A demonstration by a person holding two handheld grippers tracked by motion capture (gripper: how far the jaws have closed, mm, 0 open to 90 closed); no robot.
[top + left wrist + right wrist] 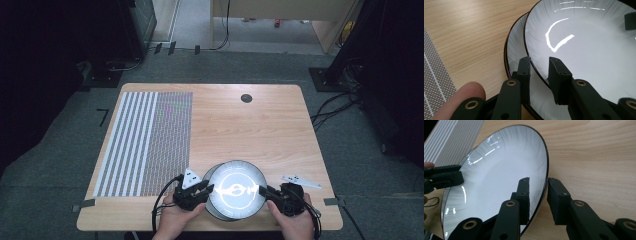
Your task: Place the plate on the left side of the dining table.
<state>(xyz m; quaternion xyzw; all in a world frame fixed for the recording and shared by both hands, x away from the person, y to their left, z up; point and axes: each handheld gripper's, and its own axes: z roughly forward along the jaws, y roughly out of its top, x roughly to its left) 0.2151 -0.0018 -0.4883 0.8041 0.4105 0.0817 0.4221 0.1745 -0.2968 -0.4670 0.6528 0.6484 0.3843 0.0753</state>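
Two white plates with dark rims are stacked near the table's front edge. The upper plate [235, 172] [586, 50] [499, 170] sits offset and tilted over the lower plate [215, 209] [515, 45]. My left gripper [209, 189] [539, 60] straddles the upper plate's left rim, one jaw under and one on top, shut on it. It also shows at the far rim in the right gripper view [460, 173]. My right gripper [262, 191] [537, 180] straddles the opposite rim, jaws apart, with bare wood showing between rim and outer jaw.
A striped and checked mat [145, 142] [434, 75] [456, 135] covers the left half of the wooden table [260, 125]. A dark round grommet [246, 98] sits near the far edge. Cables trail from both grippers toward the front edge.
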